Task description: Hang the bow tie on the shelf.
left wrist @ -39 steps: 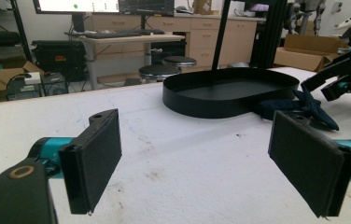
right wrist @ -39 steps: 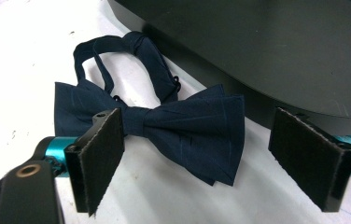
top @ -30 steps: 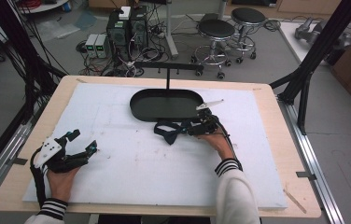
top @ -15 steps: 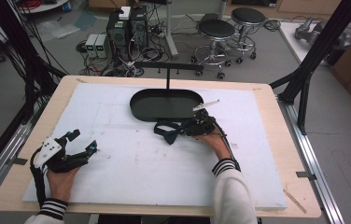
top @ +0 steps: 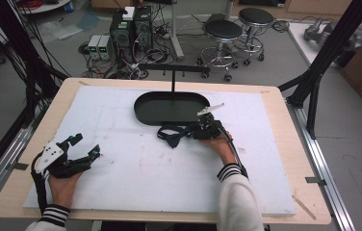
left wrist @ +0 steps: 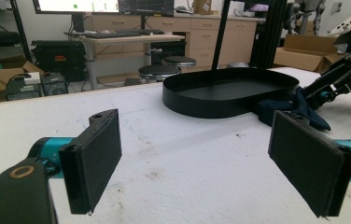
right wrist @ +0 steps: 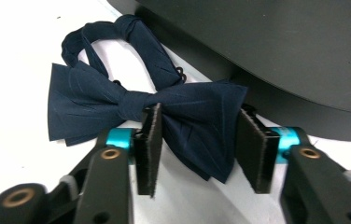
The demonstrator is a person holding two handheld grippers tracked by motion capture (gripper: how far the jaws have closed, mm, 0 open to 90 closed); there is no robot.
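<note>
Navy bow tie (right wrist: 141,100) of woven cloth, faintly striped, soft and matt, creased at the knot. Black oval tray (top: 172,107) smooth with a dull satin sheen, likely metal or plastic; could not be told which. Table top (top: 275,96) of pale bare wood at the rim, overlaid by a white sheet (top: 135,168), matt, slightly rough, scuffed and speckled. Pads (left wrist: 94,158) on the jaws black, felt-like, fuzzy at the edges. Teal fittings (right wrist: 117,138) behind, smooth anodised-looking metal.
</note>
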